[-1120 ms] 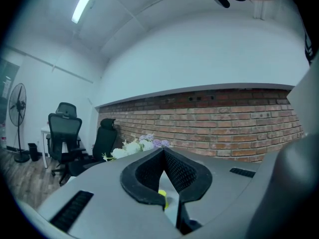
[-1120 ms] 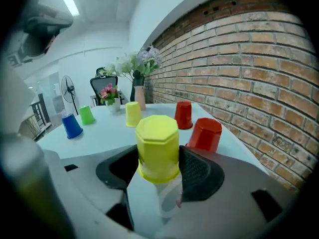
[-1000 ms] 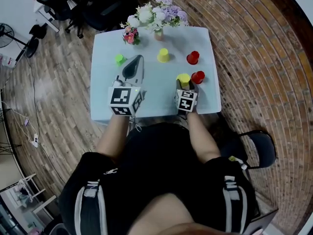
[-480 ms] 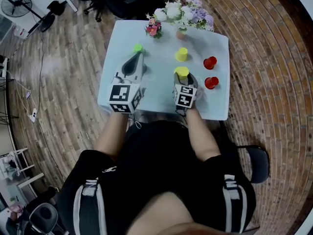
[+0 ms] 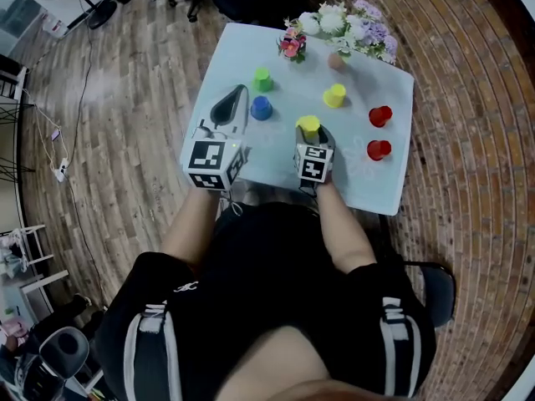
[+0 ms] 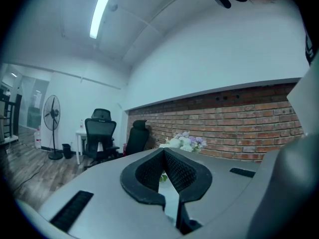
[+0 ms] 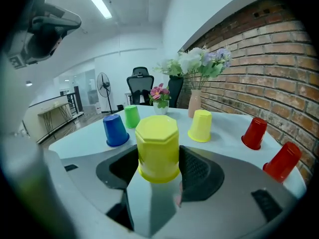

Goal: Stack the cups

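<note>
Left gripper (image 5: 237,97): jaws fully closed, pads pressed together in the left gripper view (image 6: 164,156), nothing between them; held over the left part of the table (image 5: 276,150), pointing away from the person.

Right gripper (image 5: 309,137): jaws about half open and clamped on the held yellow cup (image 7: 158,147), dark pads against its two sides in the right gripper view (image 7: 158,166).

Held yellow cup: mouth down, eight-sided base up; over the middle of the table in the head view (image 5: 308,125). Lifted or resting on the top: cannot tell.

Second yellow cup (image 5: 335,95): mouth down on the table, beyond the held one and a little right (image 7: 201,125); apart from it.

Blue cup (image 5: 262,108): mouth down, left of the held cup, near the left gripper's tip (image 7: 115,130).

Green cup (image 5: 263,79): mouth down, just behind the blue cup (image 7: 131,116).

Far red cup (image 5: 379,116): toward the right edge of the table (image 7: 254,132).

Near red cup (image 5: 379,149): same side, closer to the person, apart from the far one (image 7: 282,161).

Far edge of table: small pot of pink flowers (image 5: 292,45), vase (image 5: 338,59) of white and purple flowers beside it.
</note>
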{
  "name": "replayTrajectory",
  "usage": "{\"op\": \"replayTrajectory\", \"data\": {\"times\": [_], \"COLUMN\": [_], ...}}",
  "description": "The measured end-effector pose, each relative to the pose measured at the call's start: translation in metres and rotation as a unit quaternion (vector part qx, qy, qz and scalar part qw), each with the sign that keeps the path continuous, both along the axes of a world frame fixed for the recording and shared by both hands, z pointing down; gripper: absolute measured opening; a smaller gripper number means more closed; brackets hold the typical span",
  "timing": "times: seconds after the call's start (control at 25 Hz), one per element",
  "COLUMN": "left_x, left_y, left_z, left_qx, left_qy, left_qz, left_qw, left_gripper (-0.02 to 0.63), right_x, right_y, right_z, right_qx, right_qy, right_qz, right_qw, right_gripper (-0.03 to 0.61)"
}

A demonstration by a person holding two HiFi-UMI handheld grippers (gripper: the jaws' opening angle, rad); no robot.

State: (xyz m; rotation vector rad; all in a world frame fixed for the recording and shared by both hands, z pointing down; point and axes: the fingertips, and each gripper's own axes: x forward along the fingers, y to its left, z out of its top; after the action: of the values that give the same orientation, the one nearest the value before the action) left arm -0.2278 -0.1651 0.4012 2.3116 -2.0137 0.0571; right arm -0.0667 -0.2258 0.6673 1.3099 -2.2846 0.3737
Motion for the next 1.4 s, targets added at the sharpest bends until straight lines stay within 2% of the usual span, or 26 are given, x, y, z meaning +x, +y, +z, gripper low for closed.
{"op": "replayTrajectory", "data": {"times": [0.32, 0.56, 0.64, 0.72, 0.8, 0.84, 1.0, 1.16, 1.32, 1.4], "left_x": [-0.019, -0.021, -0.018, -0.015, -0.013, -0.012, -0.008, 0.008, 0.036, 0.051], "left_y": [0.002, -0.001, -0.002, -0.003, -0.005, -0.006, -0.012, -0.02, -0.028, -0.031], "left_z": [0.003, 0.003, 0.003, 0.002, 0.001, 0.0, -0.003, -0.008, -0.014, -0.018], "left_qx": [-0.005, -0.005, -0.003, -0.001, -0.001, -0.001, 0.004, 0.013, 0.02, 0.024], "left_qy": [-0.01, -0.011, -0.01, -0.009, -0.006, -0.004, 0.003, 0.011, 0.013, 0.012], "left_qz": [-0.002, 0.001, 0.003, 0.006, 0.008, 0.007, 0.007, 0.019, 0.043, 0.058], "left_qw": [0.9999, 0.9999, 0.9999, 0.9999, 1.0, 1.0, 1.0, 0.9997, 0.9988, 0.998], "left_gripper": [0.002, 0.002, 0.002, 0.002, 0.002, 0.002, 0.002, 0.002, 0.002, 0.002], "right_x": [-0.016, -0.018, -0.017, -0.015, -0.015, -0.015, -0.009, 0.005, 0.029, 0.045], "right_y": [0.011, 0.011, 0.011, 0.011, 0.013, 0.013, 0.009, -0.008, -0.022, -0.023], "right_z": [0.032, 0.035, 0.035, 0.031, 0.023, 0.017, -0.026, -0.1, -0.192, -0.237], "right_qx": [-0.025, -0.029, -0.034, -0.037, -0.034, -0.028, 0.02, 0.095, 0.184, 0.234], "right_qy": [0.027, 0.031, 0.018, -0.016, -0.045, -0.053, -0.075, -0.111, -0.152, -0.161], "right_qz": [-0.014, -0.018, -0.017, -0.017, -0.022, -0.025, -0.027, -0.006, 0.023, 0.044], "right_qw": [0.999, 0.999, 0.999, 0.999, 0.998, 0.998, 0.997, 0.989, 0.971, 0.958], "right_gripper": [0.252, 0.252, 0.252, 0.261, 0.325, 0.333, 0.337, 0.337, 0.334, 0.298]}}
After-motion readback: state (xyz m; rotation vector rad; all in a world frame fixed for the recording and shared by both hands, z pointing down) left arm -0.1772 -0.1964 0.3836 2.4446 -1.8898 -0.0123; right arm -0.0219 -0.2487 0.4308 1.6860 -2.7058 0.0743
